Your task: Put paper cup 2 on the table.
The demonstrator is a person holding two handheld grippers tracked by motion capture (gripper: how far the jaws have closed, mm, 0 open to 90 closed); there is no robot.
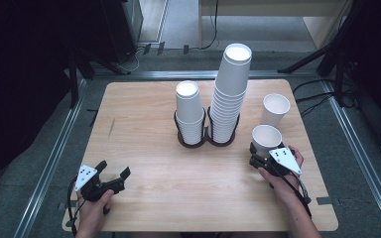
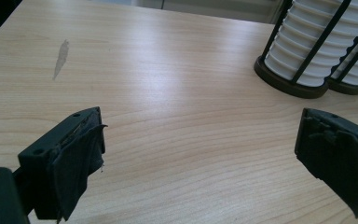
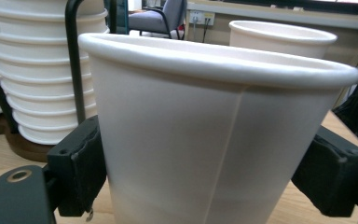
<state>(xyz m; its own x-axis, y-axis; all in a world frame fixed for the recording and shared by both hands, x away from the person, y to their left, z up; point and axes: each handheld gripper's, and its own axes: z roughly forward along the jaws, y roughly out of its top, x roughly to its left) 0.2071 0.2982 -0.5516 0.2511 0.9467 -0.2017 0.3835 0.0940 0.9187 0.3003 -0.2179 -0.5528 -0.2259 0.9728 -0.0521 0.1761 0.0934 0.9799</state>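
Note:
A white paper cup (image 1: 266, 135) stands upright on the wooden table (image 1: 144, 129) at the right front. My right gripper (image 1: 263, 151) is shut on its lower half; in the right gripper view the black pads (image 3: 81, 163) press against both sides of the paper cup (image 3: 205, 140). A second loose cup (image 1: 276, 109) stands just behind it, also upright, and its rim shows beyond the held cup (image 3: 282, 35). My left gripper (image 1: 114, 168) rests near the table's front left, its jaws open wide with nothing between them (image 2: 200, 140).
Two black wire holders stand at the table's middle: a short cup stack (image 1: 189, 111) on the left and a tall cup stack (image 1: 230, 89) on the right. The tall stack (image 3: 32, 84) is close to the left of the held cup. Metal rails (image 1: 54, 158) border the table.

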